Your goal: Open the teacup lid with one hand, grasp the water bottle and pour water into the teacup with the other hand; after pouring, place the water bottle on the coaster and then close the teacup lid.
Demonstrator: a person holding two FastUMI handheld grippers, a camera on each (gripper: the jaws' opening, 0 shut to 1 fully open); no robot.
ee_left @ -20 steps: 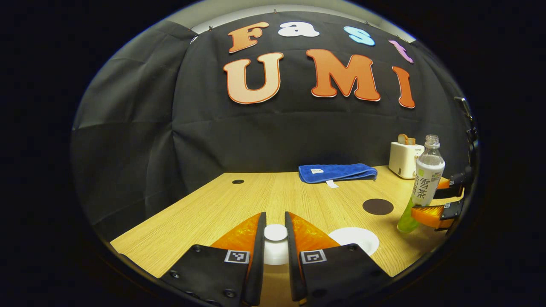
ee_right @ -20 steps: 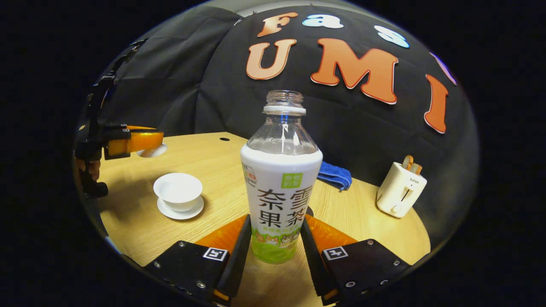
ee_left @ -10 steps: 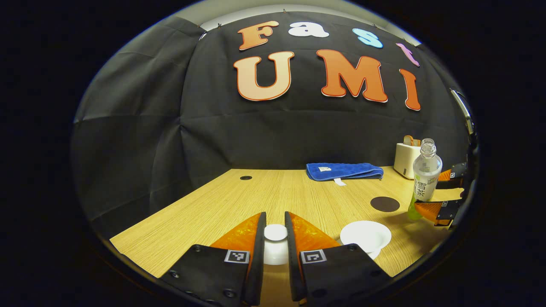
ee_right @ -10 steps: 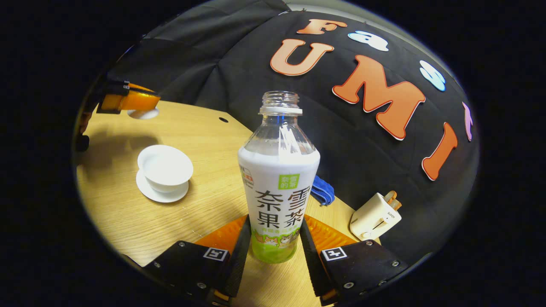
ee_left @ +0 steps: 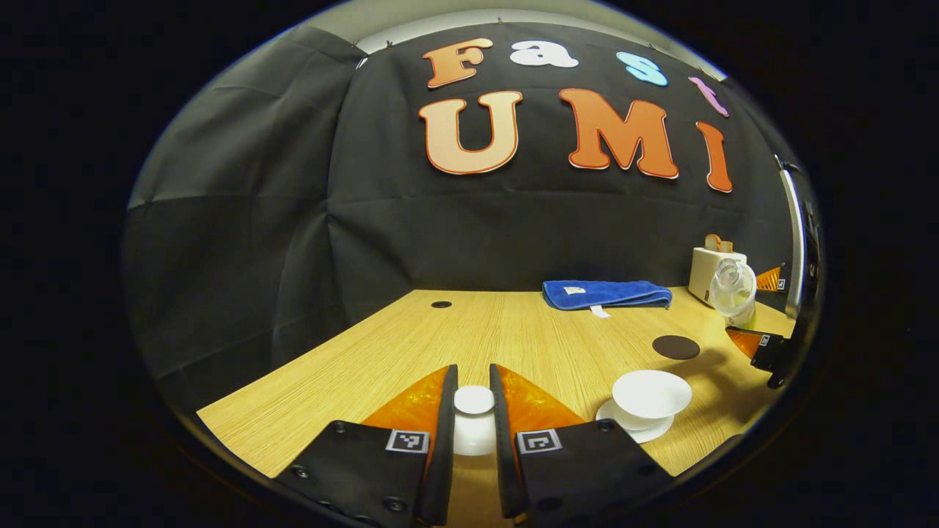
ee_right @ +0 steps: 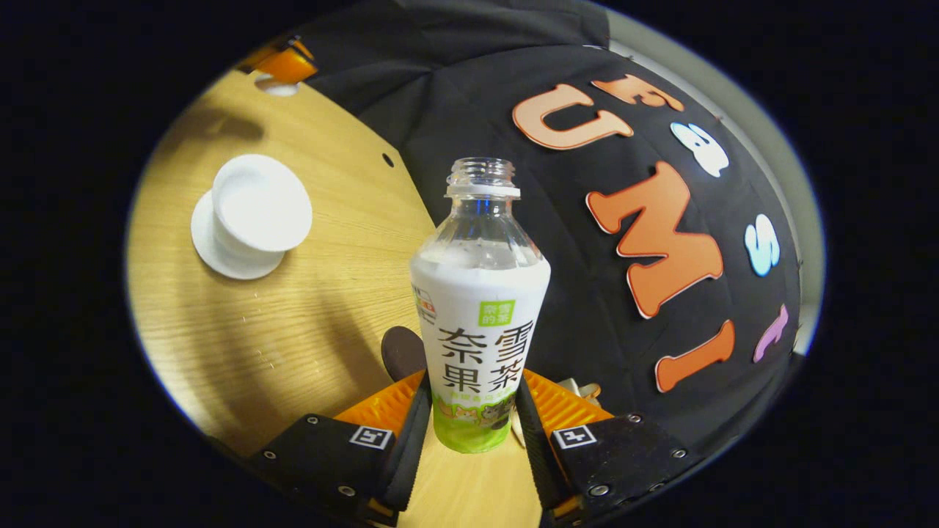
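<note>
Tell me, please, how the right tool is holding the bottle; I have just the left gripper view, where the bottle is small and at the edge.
Observer: The right tool has both fingers pressed on the water bottle low down, at the green band at the bottom of its label.
Operator: Thank you. Is its cap off?
Observer: Yes, the neck is open, with no cap on it.
Operator: And can you see into the cup?
Observer: Yes, the right gripper view looks down into the teacup. It is uncovered on its saucer, off to the left of the bottle and apart from it. I cannot tell whether any water is in it.
</note>
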